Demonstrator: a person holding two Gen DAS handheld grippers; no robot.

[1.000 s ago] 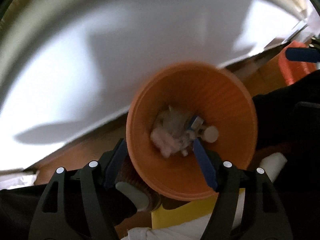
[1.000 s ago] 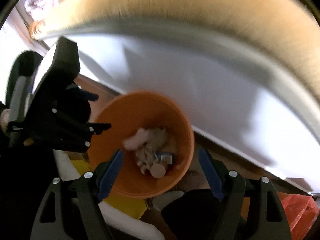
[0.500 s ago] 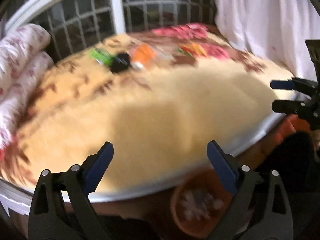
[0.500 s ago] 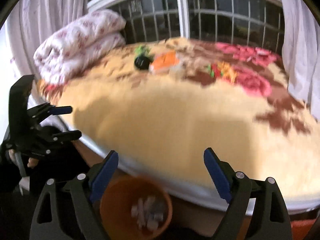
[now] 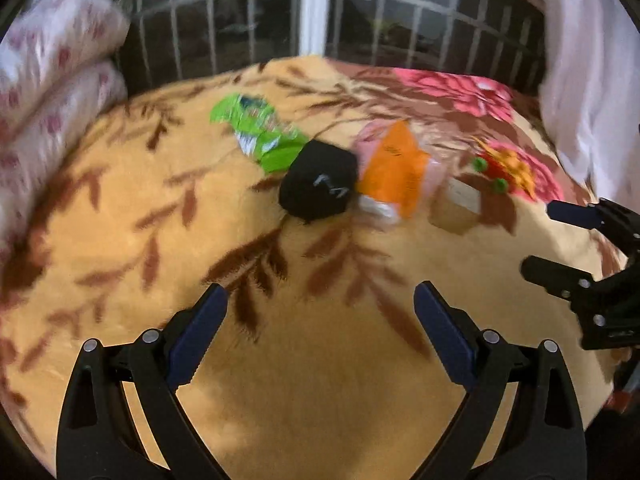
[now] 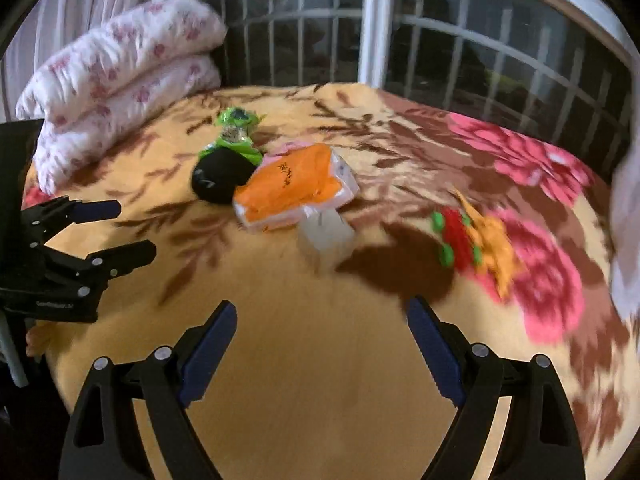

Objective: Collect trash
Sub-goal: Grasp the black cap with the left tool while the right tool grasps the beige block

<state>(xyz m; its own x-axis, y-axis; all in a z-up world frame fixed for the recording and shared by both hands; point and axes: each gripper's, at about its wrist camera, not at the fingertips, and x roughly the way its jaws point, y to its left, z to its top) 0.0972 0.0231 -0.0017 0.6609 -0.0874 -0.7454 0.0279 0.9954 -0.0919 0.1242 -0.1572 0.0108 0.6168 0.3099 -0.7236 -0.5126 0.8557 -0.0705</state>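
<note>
Several pieces of trash lie in a row on the yellow floral blanket point(image 5: 320, 380): a green wrapper point(image 5: 260, 132) point(image 6: 236, 132), a black rolled bundle point(image 5: 320, 188) point(image 6: 220, 174), an orange packet point(image 5: 396, 168) point(image 6: 292, 188), a small pale box point(image 5: 456, 208) point(image 6: 326, 236) and a red, orange and green wrapper point(image 5: 504, 168) point(image 6: 472, 244). My left gripper point(image 5: 320, 292) point(image 6: 134, 228) hovers open over the blanket's near part, well short of the trash. My right gripper point(image 6: 320, 306) point(image 5: 556, 242) is open beside it, nearest the pale box. Nothing is between either pair of fingers.
A folded white quilt with pink flowers point(image 6: 120, 76) is stacked at the bed's far left. A barred window point(image 6: 440, 40) runs behind the bed, and a white curtain point(image 5: 592, 80) hangs at the right. The bed's near edge lies below both grippers.
Both grippers rose from above the orange bin of trash beside the bed and now face the bed top. The bin has dropped out of view. Both pairs of jaws stand wider.
</note>
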